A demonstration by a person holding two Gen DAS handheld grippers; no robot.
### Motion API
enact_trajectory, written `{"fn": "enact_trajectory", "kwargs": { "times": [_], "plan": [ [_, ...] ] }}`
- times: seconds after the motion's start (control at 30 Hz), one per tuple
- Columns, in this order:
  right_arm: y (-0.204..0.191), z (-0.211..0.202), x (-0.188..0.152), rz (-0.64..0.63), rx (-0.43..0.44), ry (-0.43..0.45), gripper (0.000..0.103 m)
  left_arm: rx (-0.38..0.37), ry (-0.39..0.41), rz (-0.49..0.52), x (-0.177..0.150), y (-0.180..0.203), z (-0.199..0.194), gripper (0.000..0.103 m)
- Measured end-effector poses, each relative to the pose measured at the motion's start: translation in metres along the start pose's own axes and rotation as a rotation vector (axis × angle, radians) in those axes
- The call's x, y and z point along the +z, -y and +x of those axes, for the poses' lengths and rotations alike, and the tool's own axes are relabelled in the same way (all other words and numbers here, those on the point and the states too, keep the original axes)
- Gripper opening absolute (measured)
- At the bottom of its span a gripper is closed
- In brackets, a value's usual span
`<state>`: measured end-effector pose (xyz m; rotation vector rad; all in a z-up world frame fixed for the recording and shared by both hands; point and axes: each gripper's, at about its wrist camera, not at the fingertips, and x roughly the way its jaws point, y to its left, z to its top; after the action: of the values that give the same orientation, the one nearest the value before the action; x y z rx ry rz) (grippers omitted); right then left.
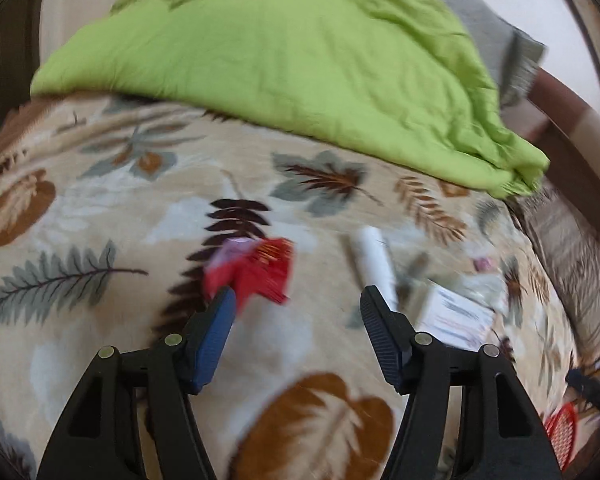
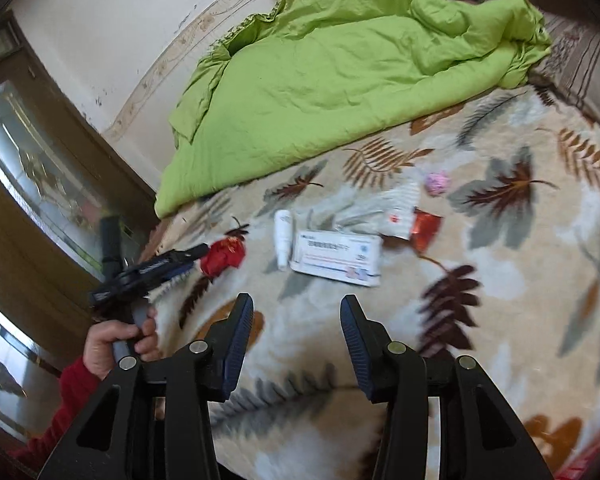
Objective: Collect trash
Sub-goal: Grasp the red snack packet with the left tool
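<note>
The left gripper hangs wide open over a plush leaf-print blanket, a crumpled red wrapper touching its left fingertip; whether it is held, the blur hides. Just ahead to the right lies a smooth white tube, long axis pointing away, beside a flat white box. The right gripper, jaws apart and empty, faces the same litter, a rumpled green quilt beyond
</note>
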<state>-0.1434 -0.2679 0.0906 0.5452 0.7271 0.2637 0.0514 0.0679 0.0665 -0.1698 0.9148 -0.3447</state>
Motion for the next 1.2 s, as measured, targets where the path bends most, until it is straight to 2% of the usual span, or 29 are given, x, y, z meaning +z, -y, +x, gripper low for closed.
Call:
{"fn": "enact_trajectory", "kwargs": {
  "times": [0.1, 0.13, 0.17, 0.2, 0.33, 0.43, 0.53, 0.63, 0.73, 0.77, 0.87, 0.9, 0.93, 1.0, 1.07, 1.13, 1.17, 1.2],
  "plan": [
    [0.001, 0.017, 0.001, 0.016, 0.007, -0.015, 0.051, -0.001, -0.064, -0.027, 0.009, -0.014, 0.032, 0.065],
    [0.003, 0.021, 0.003, 0.026, 0.005, -0.018, 0.052, 0.036, -0.055, -0.015, 0.009, -0.011, 0.037, 0.068],
    [0.005, 0.024, 0.005, 0.035, 0.005, -0.02, 0.055, 0.091, -0.035, 0.007, 0.01, -0.009, 0.041, 0.079],
    [0.008, 0.028, 0.007, 0.045, 0.004, -0.023, 0.057, 0.147, -0.018, 0.032, 0.011, -0.006, 0.046, 0.08],
    [0.027, 0.05, 0.025, 0.083, -0.045, -0.033, 0.059, 0.199, -0.055, 0.045, 0.01, -0.008, 0.072, 0.08],
    [0.035, 0.073, 0.042, 0.076, -0.091, -0.043, 0.059, 0.274, -0.038, 0.097, 0.006, -0.009, 0.077, 0.069],
    [0.042, 0.095, 0.056, 0.084, -0.115, -0.044, 0.059, 0.216, -0.009, 0.056, 0.008, -0.02, 0.069, 0.068],
    [0.042, 0.116, 0.061, 0.066, -0.14, -0.069, 0.058, 0.149, 0.002, -0.006, 0.01, -0.034, 0.063, 0.058],
    [0.028, 0.121, 0.049, 0.016, -0.119, -0.098, 0.055, 0.1, 0.012, -0.049, 0.01, -0.047, 0.057, 0.046],
    [0.02, 0.117, 0.045, -0.013, -0.103, -0.095, 0.055, 0.088, 0.013, -0.062, 0.01, -0.05, 0.055, 0.043],
    [0.006, 0.109, 0.03, 0.022, 0.077, -0.15, 0.054, 0.054, 0.023, -0.097, 0.008, -0.058, 0.049, 0.043],
    [0.004, 0.106, 0.024, 0.033, 0.079, -0.145, 0.054, 0.052, 0.025, -0.099, 0.008, -0.058, 0.048, 0.043],
    [0.001, 0.103, 0.022, 0.019, 0.059, -0.124, 0.054, 0.05, 0.029, -0.098, 0.008, -0.057, 0.046, 0.045],
    [-0.002, 0.094, 0.027, -0.022, 0.042, -0.07, 0.054, 0.054, 0.035, -0.096, 0.008, -0.055, 0.043, 0.059],
    [0.004, 0.088, 0.034, -0.002, 0.035, -0.013, 0.055, 0.064, 0.069, -0.085, 0.011, -0.049, 0.038, 0.062],
    [0.013, 0.09, 0.038, 0.028, 0.004, 0.006, 0.055, 0.08, 0.097, -0.068, 0.017, -0.043, 0.038, 0.072],
    [0.016, 0.092, 0.039, 0.031, -0.015, 0.008, 0.055, 0.097, 0.108, -0.065, 0.02, -0.041, 0.041, 0.081],
    [0.02, 0.096, 0.042, 0.036, -0.033, 0.009, 0.055, 0.121, 0.117, -0.06, 0.024, -0.038, 0.045, 0.082]
  ]
}}
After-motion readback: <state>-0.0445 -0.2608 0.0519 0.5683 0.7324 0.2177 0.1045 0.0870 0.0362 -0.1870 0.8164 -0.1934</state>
